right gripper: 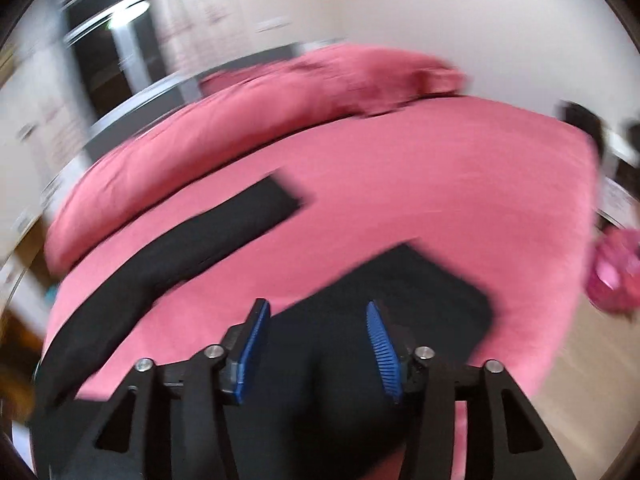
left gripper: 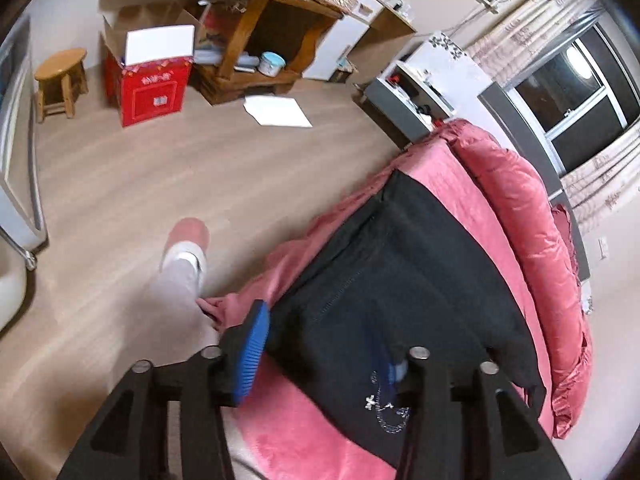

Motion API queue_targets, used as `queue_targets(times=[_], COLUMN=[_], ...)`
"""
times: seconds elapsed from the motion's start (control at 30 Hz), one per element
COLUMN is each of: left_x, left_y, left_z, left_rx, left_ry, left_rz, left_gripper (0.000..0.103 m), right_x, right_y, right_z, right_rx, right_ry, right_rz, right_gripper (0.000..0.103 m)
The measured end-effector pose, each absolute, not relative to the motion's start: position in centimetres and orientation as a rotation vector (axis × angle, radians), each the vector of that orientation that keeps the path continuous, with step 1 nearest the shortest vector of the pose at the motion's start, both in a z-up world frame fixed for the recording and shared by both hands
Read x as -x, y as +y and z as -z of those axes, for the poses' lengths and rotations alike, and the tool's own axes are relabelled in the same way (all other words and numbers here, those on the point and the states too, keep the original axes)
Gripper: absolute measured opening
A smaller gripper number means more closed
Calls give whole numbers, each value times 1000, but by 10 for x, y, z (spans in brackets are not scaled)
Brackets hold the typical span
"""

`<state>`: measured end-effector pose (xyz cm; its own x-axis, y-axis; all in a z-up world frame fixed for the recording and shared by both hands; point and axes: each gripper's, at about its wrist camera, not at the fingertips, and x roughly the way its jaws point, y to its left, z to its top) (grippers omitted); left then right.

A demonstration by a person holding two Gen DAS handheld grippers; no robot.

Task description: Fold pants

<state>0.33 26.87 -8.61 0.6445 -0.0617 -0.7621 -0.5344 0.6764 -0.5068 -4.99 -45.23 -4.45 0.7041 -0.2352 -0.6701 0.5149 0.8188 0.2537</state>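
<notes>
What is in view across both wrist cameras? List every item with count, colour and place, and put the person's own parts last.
pants: one pair, black, spread on the bed; small pale decoration near one edge
bed cover: one, pink, over the whole bed
duvet: one, pink, bunched along the bed's far side
stool: one, wooden, on the floor at far left
box: one, red with open flaps, beside the stool
wooden table: one, brown, cluttered, by the wall
white sheet: one, flat on the floor
window: one, dark, beside patterned curtains
slipper: one, pink, on the person's foot
left gripper: black, blue pads, open above the pants
right gripper: black, blue pads, open above the pants
</notes>
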Motion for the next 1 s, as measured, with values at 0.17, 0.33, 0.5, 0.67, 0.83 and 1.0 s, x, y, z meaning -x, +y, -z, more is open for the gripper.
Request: queue_targets(times=[0.17, 0.33, 0.5, 0.67, 0.83, 1.0], left_x=[-31, -67, -120, -180, -240, -304], left_y=[238, 221, 225, 235, 248, 270], left_z=[98, 91, 86, 86, 96, 116], left_rx=[740, 630, 608, 556, 530, 540], left_ry=[912, 915, 934, 950, 982, 1010], left_rz=[-174, -93, -68, -79, -98, -104], left_gripper=[64, 68, 73, 75, 75, 75], right_x=[-1, -37, -66, -83, -89, -86], right_y=[-369, -299, -251, -235, -248, -249], right_z=[77, 106, 112, 121, 129, 134], right_rx=[-382, -307, -139, -90, -158, -166], right_ry=[815, 898, 868, 851, 843, 831], right_rz=[166, 2, -38, 0, 9, 6], right_gripper=[54, 54, 55, 60, 64, 66])
